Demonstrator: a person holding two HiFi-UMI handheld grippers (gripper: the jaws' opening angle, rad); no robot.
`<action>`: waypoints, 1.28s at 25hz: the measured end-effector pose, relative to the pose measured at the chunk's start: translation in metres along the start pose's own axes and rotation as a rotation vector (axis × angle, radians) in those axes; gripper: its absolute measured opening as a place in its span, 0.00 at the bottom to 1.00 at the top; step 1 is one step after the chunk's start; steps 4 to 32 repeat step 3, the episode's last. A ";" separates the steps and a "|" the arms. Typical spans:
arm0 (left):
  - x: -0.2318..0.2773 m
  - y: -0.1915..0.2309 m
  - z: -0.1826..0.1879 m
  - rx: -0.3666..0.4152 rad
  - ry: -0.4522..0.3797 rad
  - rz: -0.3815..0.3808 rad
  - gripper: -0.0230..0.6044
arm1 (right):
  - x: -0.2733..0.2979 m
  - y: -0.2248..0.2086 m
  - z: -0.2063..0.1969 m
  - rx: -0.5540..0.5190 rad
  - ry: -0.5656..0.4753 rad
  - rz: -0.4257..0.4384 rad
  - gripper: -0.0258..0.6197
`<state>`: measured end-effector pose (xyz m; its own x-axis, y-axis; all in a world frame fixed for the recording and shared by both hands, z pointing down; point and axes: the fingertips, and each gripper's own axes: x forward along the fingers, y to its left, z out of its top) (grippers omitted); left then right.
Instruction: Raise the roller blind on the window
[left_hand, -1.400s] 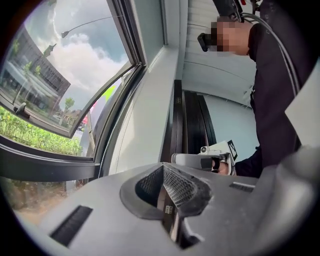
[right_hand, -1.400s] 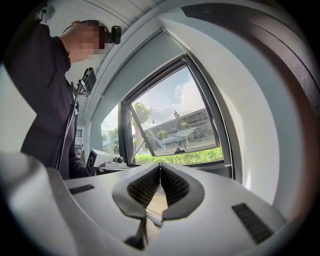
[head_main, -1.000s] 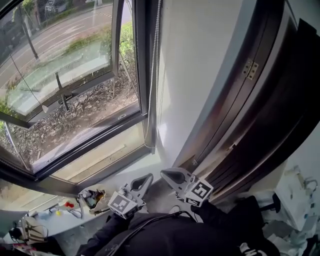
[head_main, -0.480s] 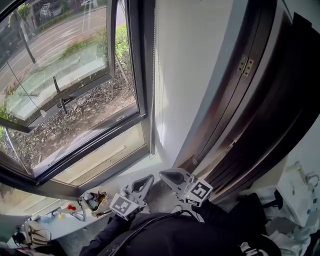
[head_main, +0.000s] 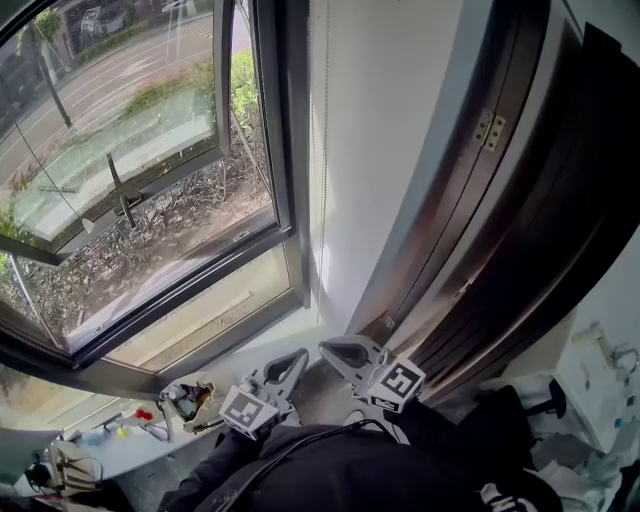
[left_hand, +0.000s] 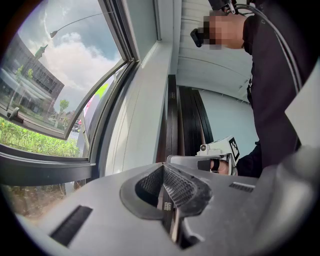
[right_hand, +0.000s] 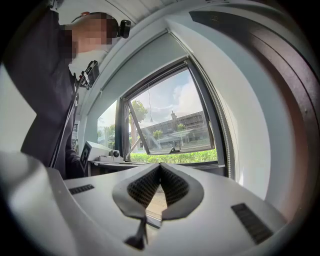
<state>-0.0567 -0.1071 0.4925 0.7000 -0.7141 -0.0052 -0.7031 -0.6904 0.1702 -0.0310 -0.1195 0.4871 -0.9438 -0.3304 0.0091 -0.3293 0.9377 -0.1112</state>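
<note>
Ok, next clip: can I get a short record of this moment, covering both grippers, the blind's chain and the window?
left gripper: shut, empty, close to the person's body
right gripper: shut, empty, beside the left one
bead chain: hangs along the window frame, touched by neither gripper
window sash: swung open outward
task state: chain not yet gripped

The door frame (head_main: 500, 230) is glossy wood, the window pane (head_main: 120, 130) smooth glass.
</note>
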 end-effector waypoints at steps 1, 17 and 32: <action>0.000 0.000 0.000 0.001 0.001 0.000 0.05 | 0.000 0.000 0.000 -0.001 0.000 0.000 0.04; 0.000 0.000 -0.001 0.002 0.002 0.000 0.05 | -0.001 -0.001 0.000 -0.004 0.000 -0.002 0.04; 0.000 0.000 -0.001 0.002 0.002 0.000 0.05 | -0.001 -0.001 0.000 -0.004 0.000 -0.002 0.04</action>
